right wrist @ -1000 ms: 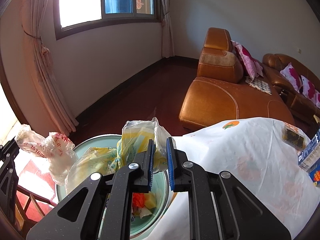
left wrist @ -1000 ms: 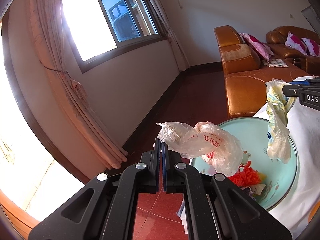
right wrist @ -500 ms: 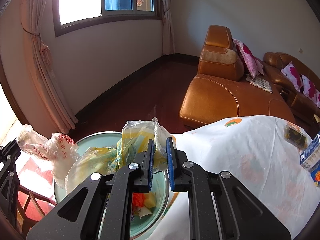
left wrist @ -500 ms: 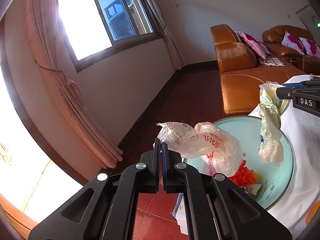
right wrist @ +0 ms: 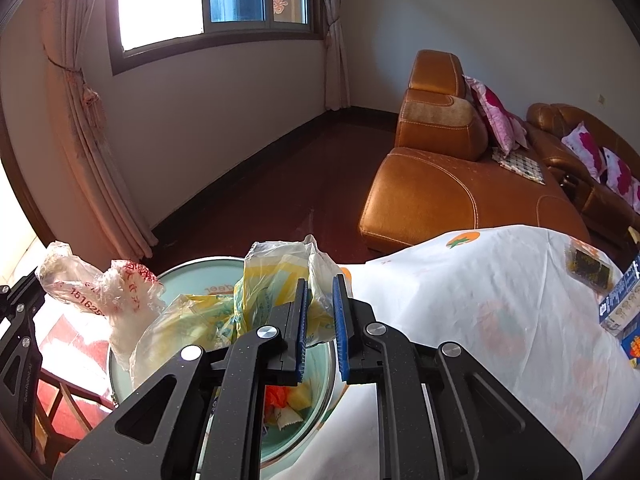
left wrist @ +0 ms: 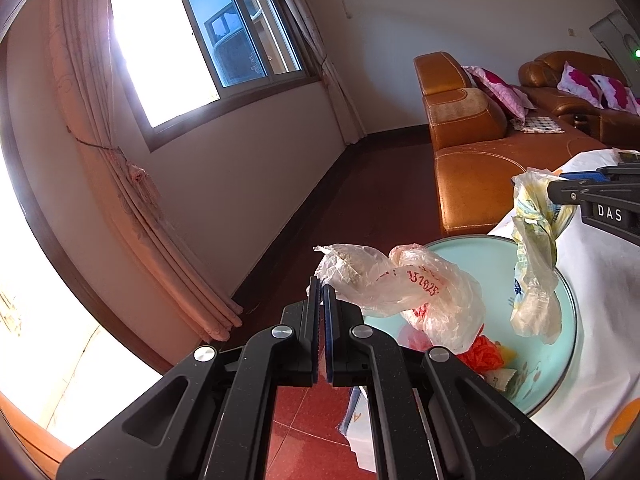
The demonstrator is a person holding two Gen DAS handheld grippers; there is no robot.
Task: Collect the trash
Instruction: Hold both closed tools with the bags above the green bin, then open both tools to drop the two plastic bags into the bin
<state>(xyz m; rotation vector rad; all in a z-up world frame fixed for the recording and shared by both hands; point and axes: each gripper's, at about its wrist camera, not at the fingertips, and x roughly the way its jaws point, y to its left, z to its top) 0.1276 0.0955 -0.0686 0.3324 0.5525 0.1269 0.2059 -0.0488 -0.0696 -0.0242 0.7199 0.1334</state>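
Your left gripper (left wrist: 321, 280) is clamped on the clear bag w/ red print (left wrist: 416, 292); your right gripper (right wrist: 320, 284) pinches the yellow-printed bag (right wrist: 276, 276); both bags hang over the pale green basin (left wrist: 496, 264), scraps inside.

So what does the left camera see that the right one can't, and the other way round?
Only the left camera shows the right gripper from the side, its yellow bag dangling over the basin.

Only the right camera shows the blue boxes and a dark packet on the white cloth.

Both show the basin with scraps inside, the clear bag with red print pinched in the left gripper, the sofa, window and curtain.
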